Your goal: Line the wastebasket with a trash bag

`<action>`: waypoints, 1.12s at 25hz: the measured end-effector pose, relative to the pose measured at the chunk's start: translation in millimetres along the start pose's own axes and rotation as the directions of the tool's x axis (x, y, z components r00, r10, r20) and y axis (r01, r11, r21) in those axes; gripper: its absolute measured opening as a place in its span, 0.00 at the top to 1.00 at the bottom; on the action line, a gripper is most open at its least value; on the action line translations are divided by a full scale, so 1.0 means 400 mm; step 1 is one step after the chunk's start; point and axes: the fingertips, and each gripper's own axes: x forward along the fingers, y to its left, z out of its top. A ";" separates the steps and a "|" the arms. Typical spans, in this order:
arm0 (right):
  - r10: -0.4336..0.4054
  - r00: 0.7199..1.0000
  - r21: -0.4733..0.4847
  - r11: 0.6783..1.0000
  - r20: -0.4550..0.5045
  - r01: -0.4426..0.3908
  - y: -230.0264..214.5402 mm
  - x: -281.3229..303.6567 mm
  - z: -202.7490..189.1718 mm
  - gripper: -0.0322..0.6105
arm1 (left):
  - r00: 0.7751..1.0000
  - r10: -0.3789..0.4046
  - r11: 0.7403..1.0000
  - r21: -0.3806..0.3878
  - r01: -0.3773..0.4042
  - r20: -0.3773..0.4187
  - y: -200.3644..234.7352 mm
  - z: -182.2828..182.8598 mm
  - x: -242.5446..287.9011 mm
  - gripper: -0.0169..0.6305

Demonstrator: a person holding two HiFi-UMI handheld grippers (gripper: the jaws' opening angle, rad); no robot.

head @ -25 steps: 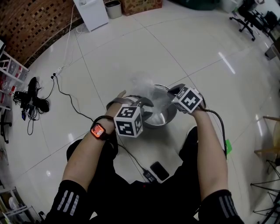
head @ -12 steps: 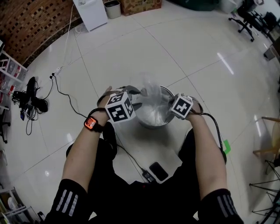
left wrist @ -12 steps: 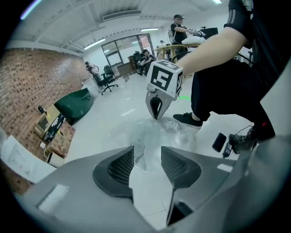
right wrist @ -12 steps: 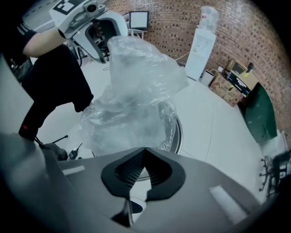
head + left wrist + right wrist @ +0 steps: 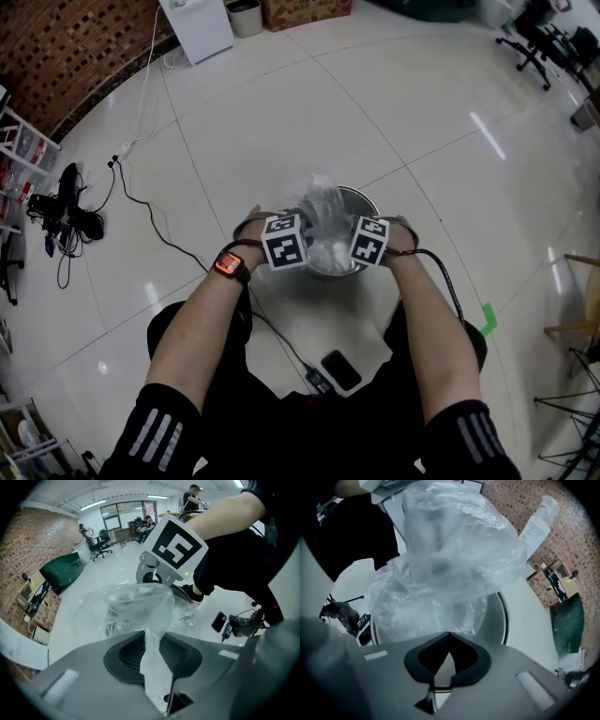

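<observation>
A person sits on a white tiled floor with a round metal wastebasket between the knees, a clear trash bag bunched and puffed over its mouth. The left gripper and the right gripper close in on the bag from either side, both pointing steeply down. The left jaws have just been closing, and a twisted strip of the film runs between their pads, pinched there; the right jaws are pressed together, nipping the film where it meets their tip.

A dark phone and its cable lie on the floor just behind the basket, between the person's legs; a watch with a glowing orange face sits on the left wrist. A black cord snakes from a power strip toward the person. A white cabinet, a small bin and a printed cardboard box stand along the far edge, by a brick wall; office chairs stand at far right and a scrap of green tape marks the tiles.

Each gripper carries black-and-white square markers; the print on the box is too small to read.

Bare tiles spread wide beyond the basket; on the near side the legs, phone and cable crowd it.
</observation>
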 end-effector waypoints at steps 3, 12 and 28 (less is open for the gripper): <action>0.051 0.998 0.028 0.998 0.027 -0.052 0.014 0.012 0.024 0.92 | 0.999 -0.008 1.000 0.019 0.009 -0.031 -0.006 -0.004 0.029 0.88; 0.049 0.967 0.241 0.964 0.250 -0.111 -0.074 -0.156 0.047 0.73 | 1.000 0.017 1.000 0.017 -0.016 -0.021 0.011 0.011 0.026 0.97; 0.146 0.730 0.434 0.721 0.668 -0.541 -0.082 -0.210 0.129 0.58 | 0.997 0.039 0.998 0.046 -0.042 0.066 0.019 0.073 -0.029 0.97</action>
